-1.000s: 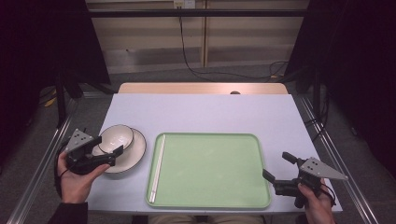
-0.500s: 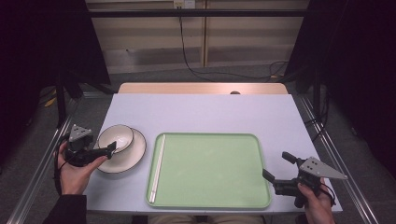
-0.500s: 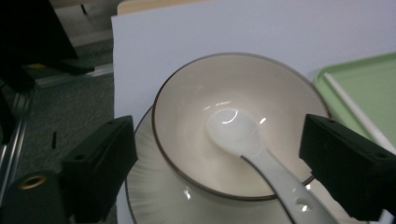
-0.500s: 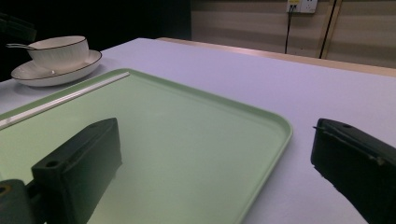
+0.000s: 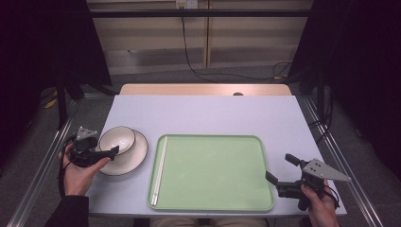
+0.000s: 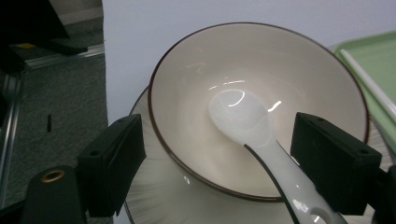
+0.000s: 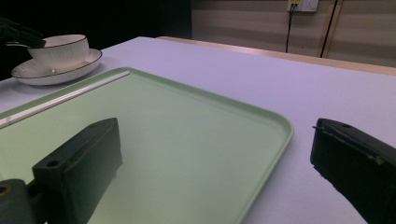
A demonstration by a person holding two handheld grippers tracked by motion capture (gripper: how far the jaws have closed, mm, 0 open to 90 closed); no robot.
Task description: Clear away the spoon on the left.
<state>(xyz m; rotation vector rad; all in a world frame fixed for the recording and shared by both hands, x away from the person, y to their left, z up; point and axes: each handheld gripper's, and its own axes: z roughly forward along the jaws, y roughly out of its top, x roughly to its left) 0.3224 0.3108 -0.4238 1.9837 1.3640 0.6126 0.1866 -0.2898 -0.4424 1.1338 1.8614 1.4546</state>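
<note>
Where plate [image 6: 154,205] underlies: spoon [image 6: 252,128] in bowl [image 6: 187,93]

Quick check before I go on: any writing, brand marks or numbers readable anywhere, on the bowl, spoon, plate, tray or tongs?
None readable.
The bowl, spoon and plate are plain white, with no print on the faces in view.
The green tray and the chopsticks on it carry no markings.
The left tongs and right tongs show bare black jaws.
</note>
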